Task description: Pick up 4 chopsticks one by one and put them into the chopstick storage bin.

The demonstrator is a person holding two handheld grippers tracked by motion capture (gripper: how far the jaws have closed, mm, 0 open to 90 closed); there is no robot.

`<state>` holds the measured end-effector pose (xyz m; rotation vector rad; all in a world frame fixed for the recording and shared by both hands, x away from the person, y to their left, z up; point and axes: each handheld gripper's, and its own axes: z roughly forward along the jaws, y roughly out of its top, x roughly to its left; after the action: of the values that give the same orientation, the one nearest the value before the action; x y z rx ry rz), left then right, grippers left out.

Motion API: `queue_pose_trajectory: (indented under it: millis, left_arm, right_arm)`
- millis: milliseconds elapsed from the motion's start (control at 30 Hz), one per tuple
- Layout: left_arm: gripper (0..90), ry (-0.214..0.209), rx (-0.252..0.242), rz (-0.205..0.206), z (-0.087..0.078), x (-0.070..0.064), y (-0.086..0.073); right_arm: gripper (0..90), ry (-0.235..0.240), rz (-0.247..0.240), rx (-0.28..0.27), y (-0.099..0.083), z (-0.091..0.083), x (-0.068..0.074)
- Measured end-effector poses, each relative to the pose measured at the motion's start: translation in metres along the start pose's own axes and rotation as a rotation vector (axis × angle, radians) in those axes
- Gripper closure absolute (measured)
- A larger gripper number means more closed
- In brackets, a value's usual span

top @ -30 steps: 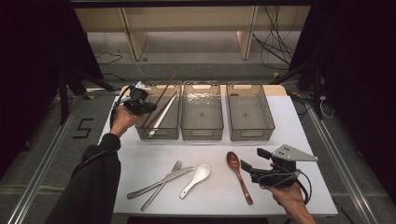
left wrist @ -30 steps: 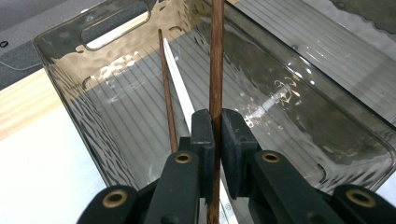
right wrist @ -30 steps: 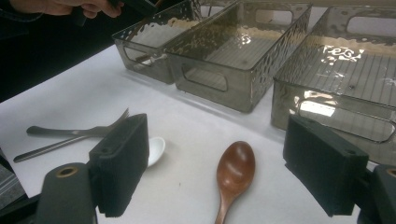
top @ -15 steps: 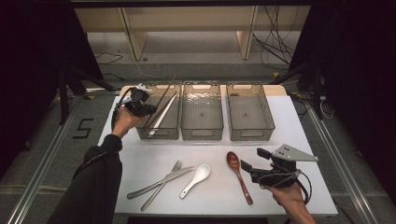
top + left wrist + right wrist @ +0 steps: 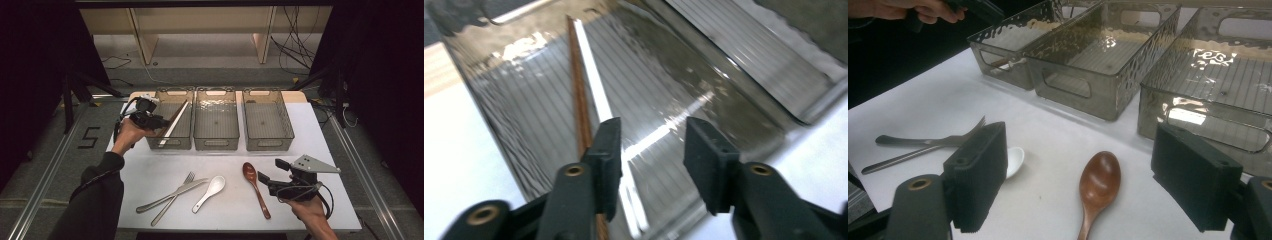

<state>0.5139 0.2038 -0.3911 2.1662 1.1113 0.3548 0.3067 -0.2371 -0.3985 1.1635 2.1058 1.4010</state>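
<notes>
— While the left gripper [image 5: 161, 121] hangs over the left bin [image 5: 176, 141], where are the chopsticks [image 5: 173, 122]?

— Lying slantwise inside that bin, one brown, one white; the left gripper view has them running under the left jaw, with the jaws spread and nothing pinched between them.

— And the right gripper [image 5: 266, 180]?

— Low over the desk [image 5: 150, 170] at its near right, jaws wide apart and empty. The wooden spoon [image 5: 255, 188] lies just beside them, framed between them in the right gripper view.

— Anything else on the desk?

— A white spoon [image 5: 211, 191], a fork [image 5: 172, 205] and a knife [image 5: 171, 195] lie near the front, the fork and knife crossed. The middle bin [image 5: 216, 126] and the right bin [image 5: 266, 127] stand alongside.
</notes>
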Motion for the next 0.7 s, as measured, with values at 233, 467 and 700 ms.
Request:
queue_pose_trajectory:
  millis: [233,467,700]
  left_arm:
    - [43.3,-0.052,0.005,0.006,-0.012,-0.014,-0.008]
    - [36.3,-0.075,0.019,0.033,-0.020,-0.025,-0.014]
    - [32.4,-0.092,0.047,0.065,-0.021,-0.038,-0.023]
  right_arm:
    - [23.5,-0.003,-0.002,0.002,0.000,0.000,0.000]
    - [23.6,-0.005,-0.004,0.003,0.000,0.000,0.001]
    - [23.6,-0.004,-0.004,0.002,0.000,0.000,0.001]
